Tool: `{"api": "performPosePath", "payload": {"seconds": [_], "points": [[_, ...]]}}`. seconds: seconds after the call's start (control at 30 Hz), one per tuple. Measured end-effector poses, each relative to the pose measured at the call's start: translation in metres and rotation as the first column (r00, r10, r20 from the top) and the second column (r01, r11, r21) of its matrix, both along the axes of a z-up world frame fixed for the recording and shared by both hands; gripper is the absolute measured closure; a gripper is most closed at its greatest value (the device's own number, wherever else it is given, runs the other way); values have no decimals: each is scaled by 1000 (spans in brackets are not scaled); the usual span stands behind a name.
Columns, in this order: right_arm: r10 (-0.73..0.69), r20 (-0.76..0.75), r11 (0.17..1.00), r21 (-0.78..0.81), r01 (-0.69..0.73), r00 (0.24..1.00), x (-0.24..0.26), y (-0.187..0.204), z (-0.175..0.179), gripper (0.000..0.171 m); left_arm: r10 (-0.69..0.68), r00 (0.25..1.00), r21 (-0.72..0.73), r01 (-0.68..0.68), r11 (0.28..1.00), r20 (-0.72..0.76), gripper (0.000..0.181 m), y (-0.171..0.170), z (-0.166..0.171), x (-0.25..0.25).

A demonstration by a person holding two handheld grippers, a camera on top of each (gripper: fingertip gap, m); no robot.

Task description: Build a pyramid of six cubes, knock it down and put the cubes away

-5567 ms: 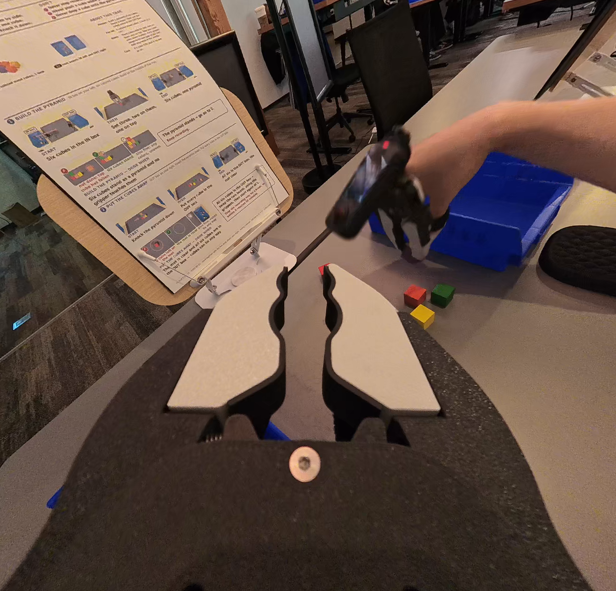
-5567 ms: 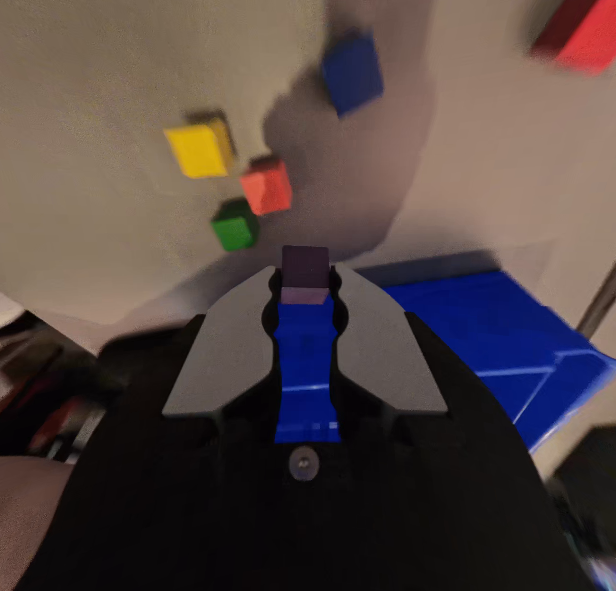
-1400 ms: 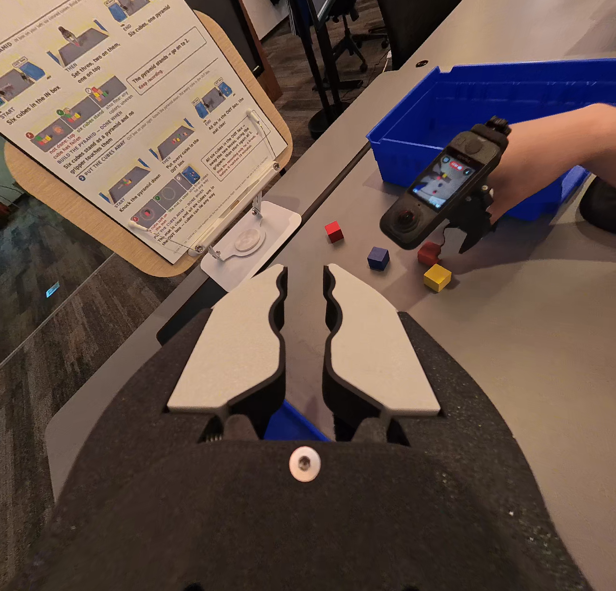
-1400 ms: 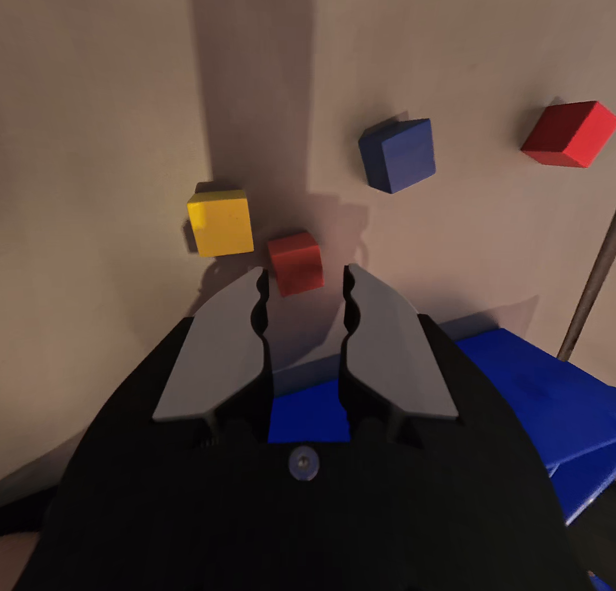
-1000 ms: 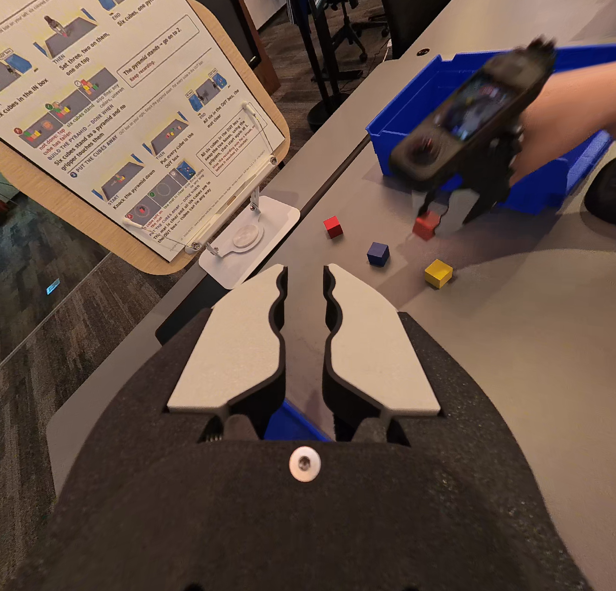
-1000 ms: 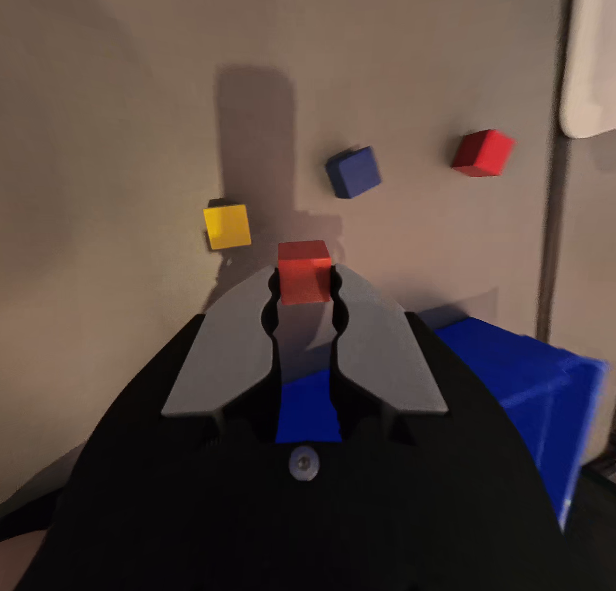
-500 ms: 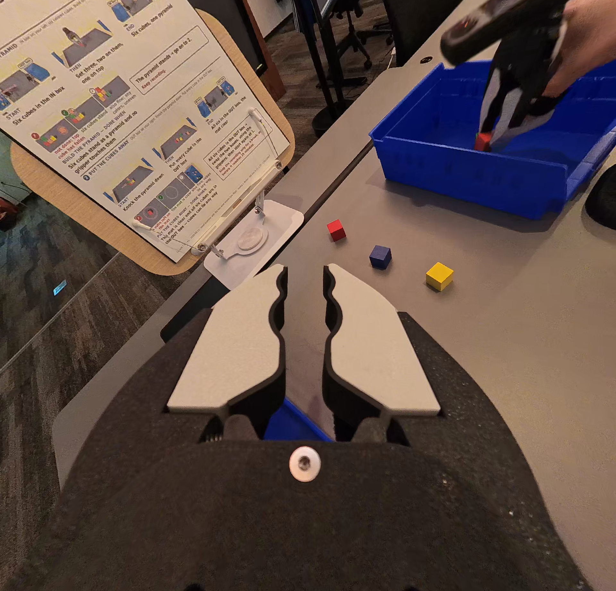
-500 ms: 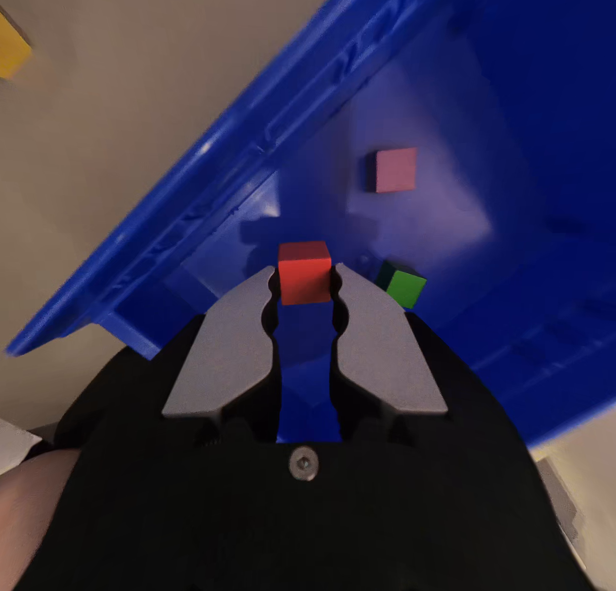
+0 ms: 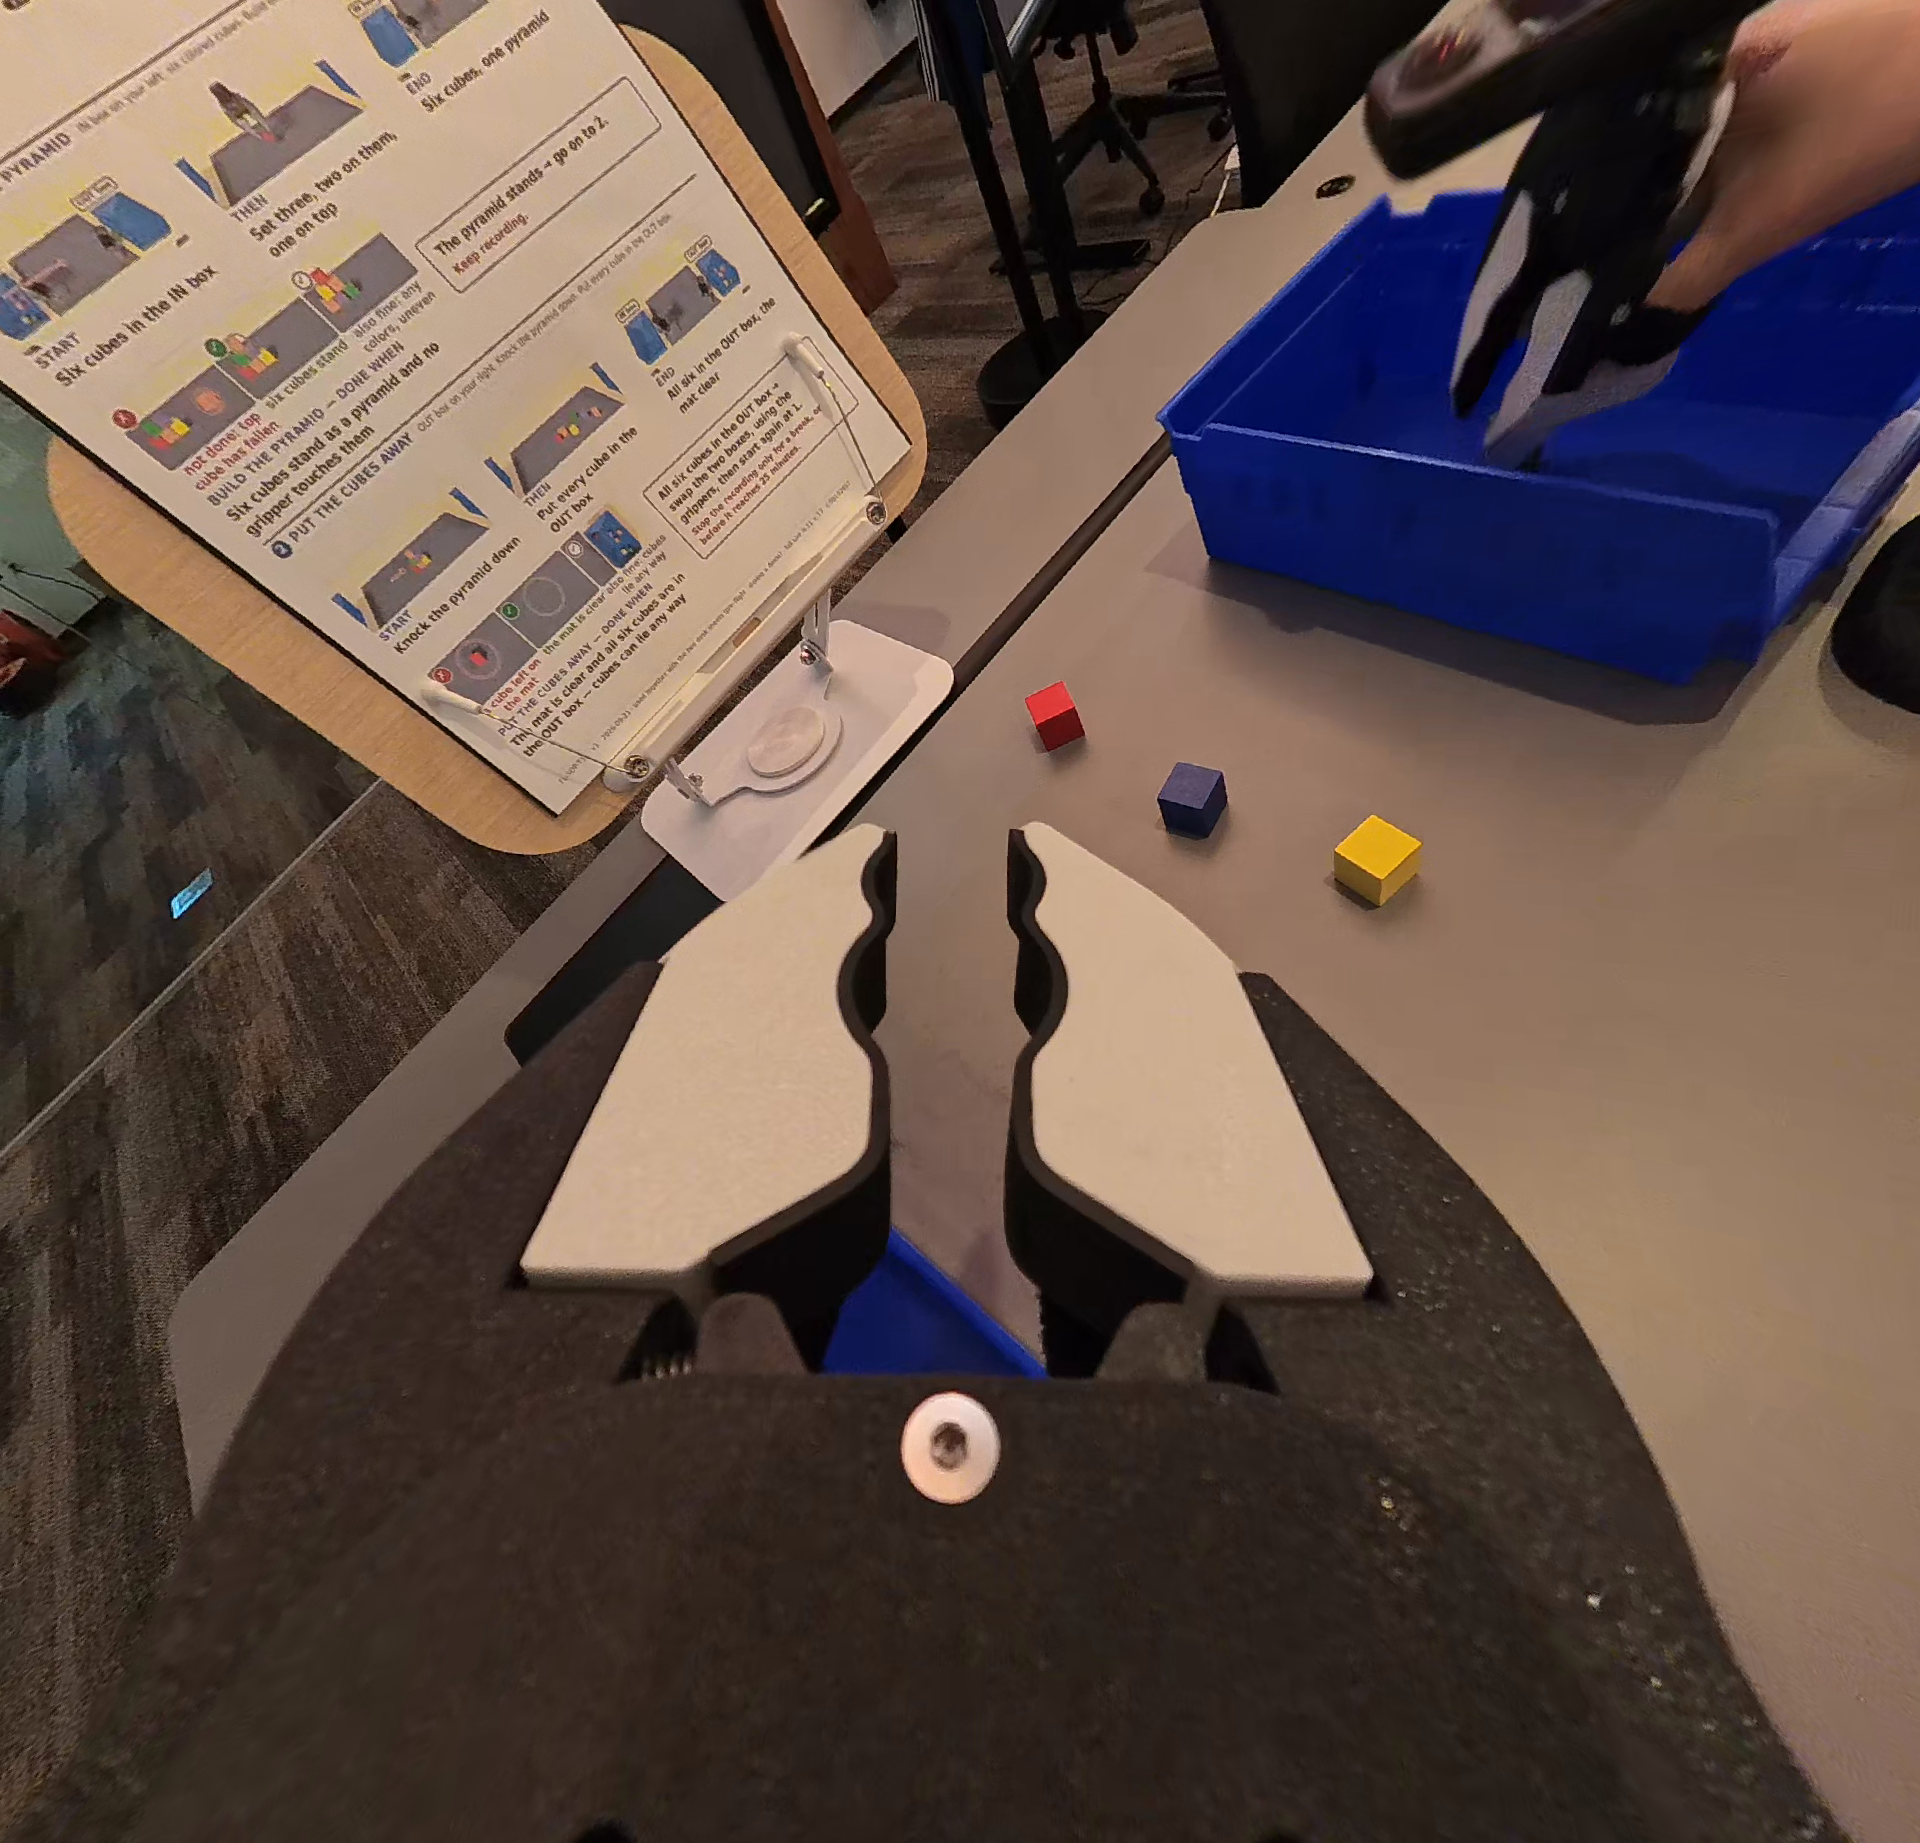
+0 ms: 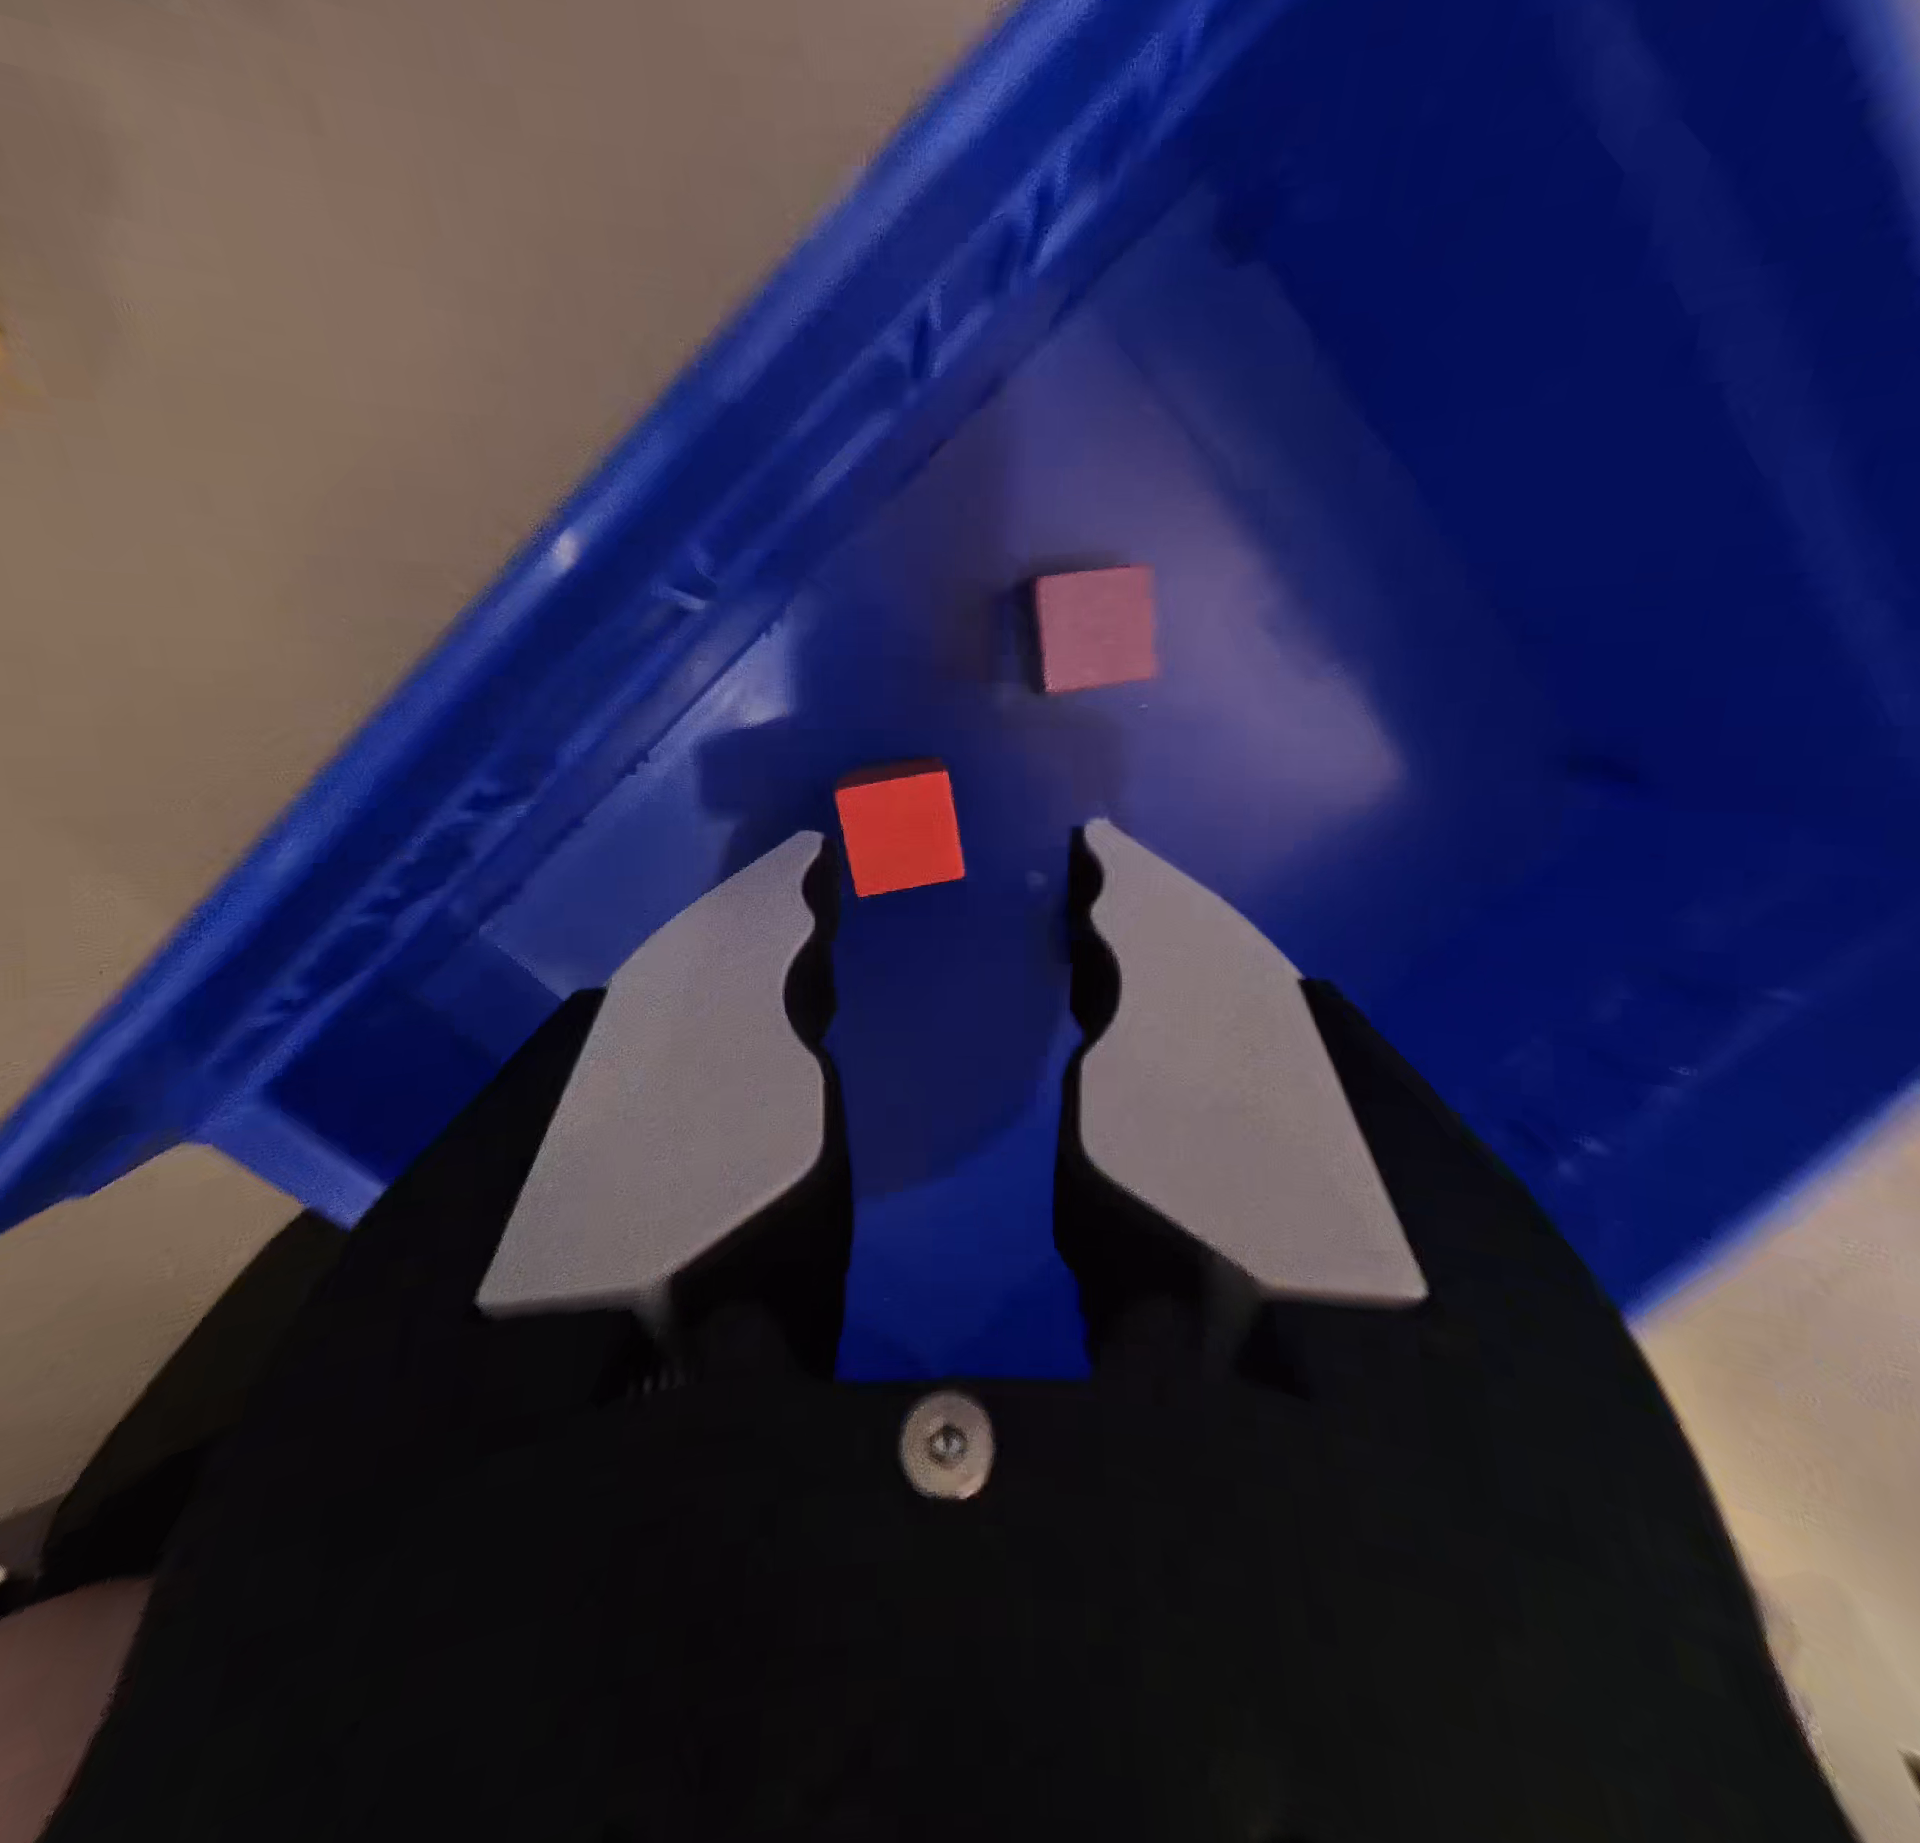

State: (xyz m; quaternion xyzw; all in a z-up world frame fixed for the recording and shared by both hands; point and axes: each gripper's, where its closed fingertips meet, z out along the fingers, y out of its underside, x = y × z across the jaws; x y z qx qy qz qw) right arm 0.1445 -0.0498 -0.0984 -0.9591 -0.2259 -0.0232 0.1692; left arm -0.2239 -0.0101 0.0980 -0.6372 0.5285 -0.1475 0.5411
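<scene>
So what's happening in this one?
A person is clearing cubes into a blue bin. The right gripper, jaws open, is over the bin with an orange-red cube just beyond its tips and a pink cube lying nearby. The left gripper is open and idle. Red, blue and yellow cubes remain on the table.

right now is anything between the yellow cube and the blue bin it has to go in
Nothing visible: bare table lies between the yellow cube and the blue bin. Only the bin's near wall must be cleared.
</scene>
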Motion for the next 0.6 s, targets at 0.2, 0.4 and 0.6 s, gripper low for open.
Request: {"api": "performPosePath", "payload": {"seconds": [0.2, 0.4, 0.6], "points": [[412, -137, 835, 453, -313, 901, -142, 7, 108, 127, 5, 1000, -4, -5, 1000, 4, 161, 1, 0, -1], [556, 126, 816, 110, -568, 822, -214, 16, 5, 125, -7, 1000, -1, 6, 1000, -20, 161, -3, -4, 4], [555, 91, 830, 3, -558, 827, -226, 13, -29, 131, -15, 1000, -2, 15, 1000, -25, 161, -3, -4, 4]]}}
